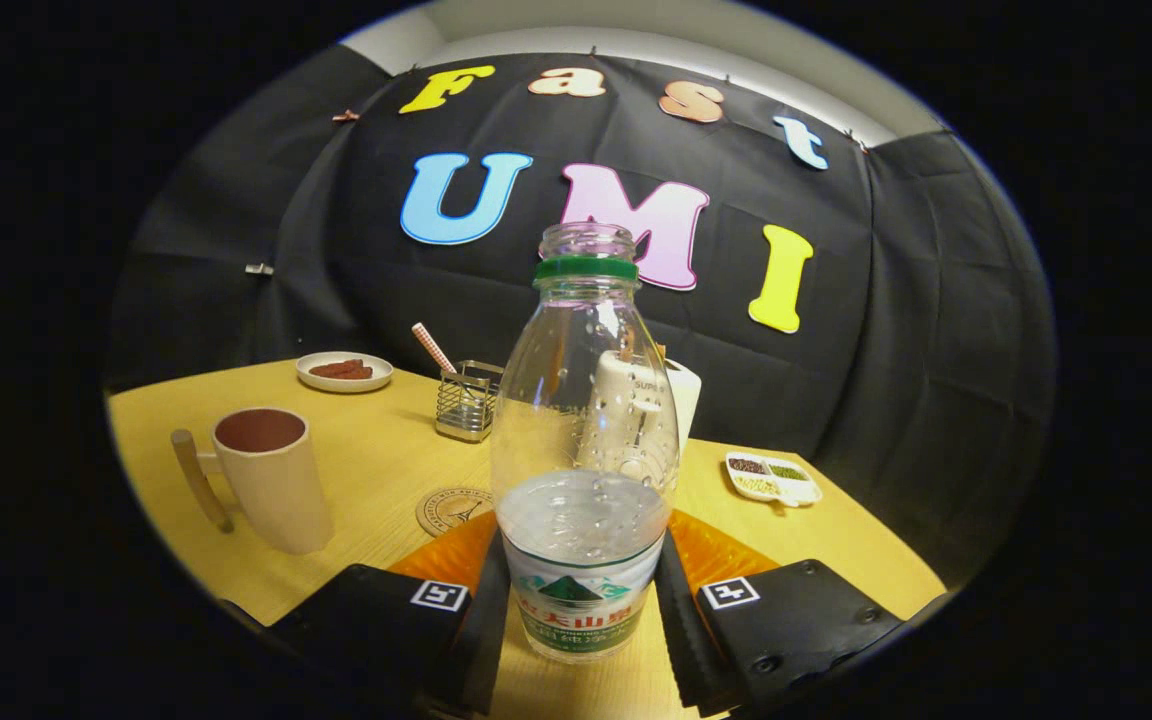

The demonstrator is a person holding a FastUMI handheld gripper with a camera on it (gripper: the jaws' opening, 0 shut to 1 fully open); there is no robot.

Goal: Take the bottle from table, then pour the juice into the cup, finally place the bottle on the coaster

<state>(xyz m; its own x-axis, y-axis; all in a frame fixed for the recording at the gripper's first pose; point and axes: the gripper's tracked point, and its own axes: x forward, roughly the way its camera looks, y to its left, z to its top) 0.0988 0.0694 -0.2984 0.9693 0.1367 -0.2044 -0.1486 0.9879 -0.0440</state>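
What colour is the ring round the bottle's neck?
Green, clear in the gripper view: the ring sits atop the bottle between the gripper fingers.

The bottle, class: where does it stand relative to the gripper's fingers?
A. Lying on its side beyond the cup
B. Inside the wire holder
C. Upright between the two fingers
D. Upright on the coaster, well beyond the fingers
C: the bottle stands upright between the fingers of the gripper, one close on each side of its lower part, with the coaster beyond it to the left.
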